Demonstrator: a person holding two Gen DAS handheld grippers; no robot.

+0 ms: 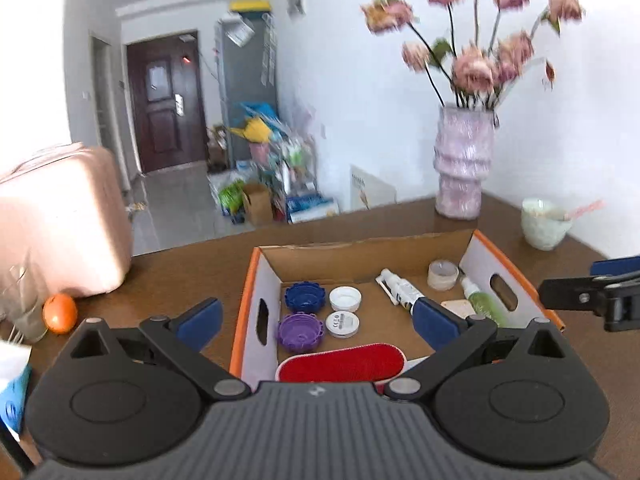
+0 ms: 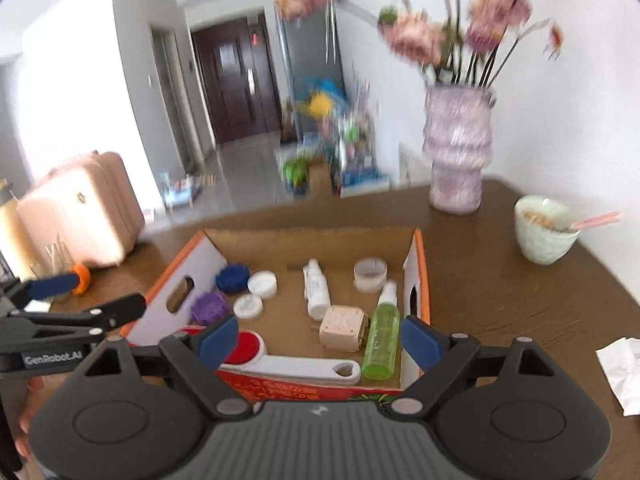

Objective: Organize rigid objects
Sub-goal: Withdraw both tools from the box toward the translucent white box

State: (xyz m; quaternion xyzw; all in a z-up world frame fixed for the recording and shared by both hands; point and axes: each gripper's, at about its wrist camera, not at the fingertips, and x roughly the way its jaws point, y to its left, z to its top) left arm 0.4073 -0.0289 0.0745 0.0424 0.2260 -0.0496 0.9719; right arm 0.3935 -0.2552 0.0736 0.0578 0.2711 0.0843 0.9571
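Observation:
An orange-rimmed cardboard box (image 1: 248,280) stands on the brown table. Inside lie a blue cap (image 1: 305,297), a purple cap (image 1: 300,332), two white lids (image 1: 345,298), a white tube (image 1: 398,290), a small jar (image 1: 443,275), a green spray bottle (image 2: 382,336), a beige block (image 2: 342,328) and a red brush (image 1: 340,362) with a white handle (image 2: 312,370). My left gripper (image 1: 318,320) hovers open above the box's near-left side, holding nothing. My right gripper (image 2: 320,340) is open over the near-right side, nothing between its pads.
A pink vase (image 1: 462,160) of flowers and a pale cup (image 1: 544,224) with a spoon stand behind the box on the right. An orange (image 1: 60,312), a glass (image 1: 24,304) and a pink suitcase (image 1: 60,220) are on the left. A tissue (image 2: 624,368) lies at the right.

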